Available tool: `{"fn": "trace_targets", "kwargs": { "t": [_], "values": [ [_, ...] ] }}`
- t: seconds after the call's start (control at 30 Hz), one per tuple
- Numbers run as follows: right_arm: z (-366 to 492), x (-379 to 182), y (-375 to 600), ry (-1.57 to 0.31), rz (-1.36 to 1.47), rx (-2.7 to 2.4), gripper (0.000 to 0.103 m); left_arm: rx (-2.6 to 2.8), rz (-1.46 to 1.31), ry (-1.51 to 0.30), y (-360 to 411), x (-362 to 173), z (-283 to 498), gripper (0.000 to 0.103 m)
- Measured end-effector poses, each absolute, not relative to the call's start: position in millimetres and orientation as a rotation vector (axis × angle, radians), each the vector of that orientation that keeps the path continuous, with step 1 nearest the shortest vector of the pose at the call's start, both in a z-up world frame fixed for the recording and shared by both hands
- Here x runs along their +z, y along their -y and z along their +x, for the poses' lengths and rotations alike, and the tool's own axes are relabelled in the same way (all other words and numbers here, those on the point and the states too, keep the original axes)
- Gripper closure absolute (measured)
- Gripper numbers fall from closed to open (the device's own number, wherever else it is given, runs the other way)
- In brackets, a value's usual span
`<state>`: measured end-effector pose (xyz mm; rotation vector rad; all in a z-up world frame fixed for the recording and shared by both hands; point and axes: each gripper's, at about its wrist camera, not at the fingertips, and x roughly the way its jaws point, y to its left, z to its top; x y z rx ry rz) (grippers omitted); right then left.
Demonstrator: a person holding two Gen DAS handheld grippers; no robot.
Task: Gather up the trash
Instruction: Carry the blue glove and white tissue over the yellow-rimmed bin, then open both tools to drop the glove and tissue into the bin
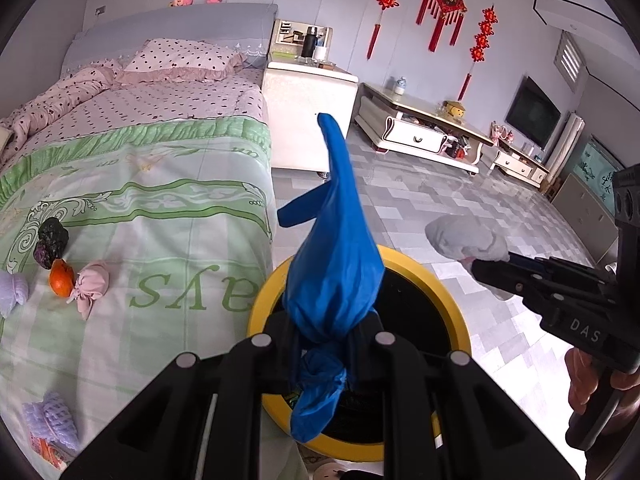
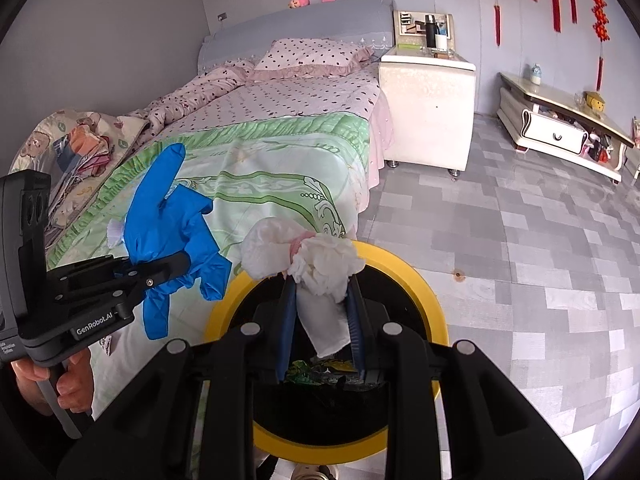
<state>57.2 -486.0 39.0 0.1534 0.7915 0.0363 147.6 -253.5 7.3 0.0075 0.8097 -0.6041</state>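
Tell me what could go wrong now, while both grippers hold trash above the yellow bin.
1. The blue glove hangs long and partly over the yellow rim, beside the bed; released now, it might drape over the rim or fall outside.
2. The white tissue wad is loose in the right gripper; a piece could slip out early.
3. The two grippers are close together and might collide.

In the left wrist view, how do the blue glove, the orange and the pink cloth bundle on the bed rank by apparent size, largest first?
1. blue glove, by far the largest, but it hangs in the left gripper close to the camera, so nearness inflates it.
2. pink cloth bundle.
3. orange, slightly smaller than the bundle beside it.
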Motion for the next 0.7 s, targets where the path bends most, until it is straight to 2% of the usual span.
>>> {"fn": "trace_targets", "kwargs": {
  "t": [0.53,0.7],
  "values": [
    [73.4,-0.1,499.4,-0.867,0.208,0.018,0.079,-0.601,-0.001,-0.877,271.0,-24.1,146.5,0.087],
    [75.9,-0.9,501.5,-0.867,0.215,0.013,0.078,-0.605,-0.013,-0.894,270.2,-27.1,148.1,0.081]
  ]
}}
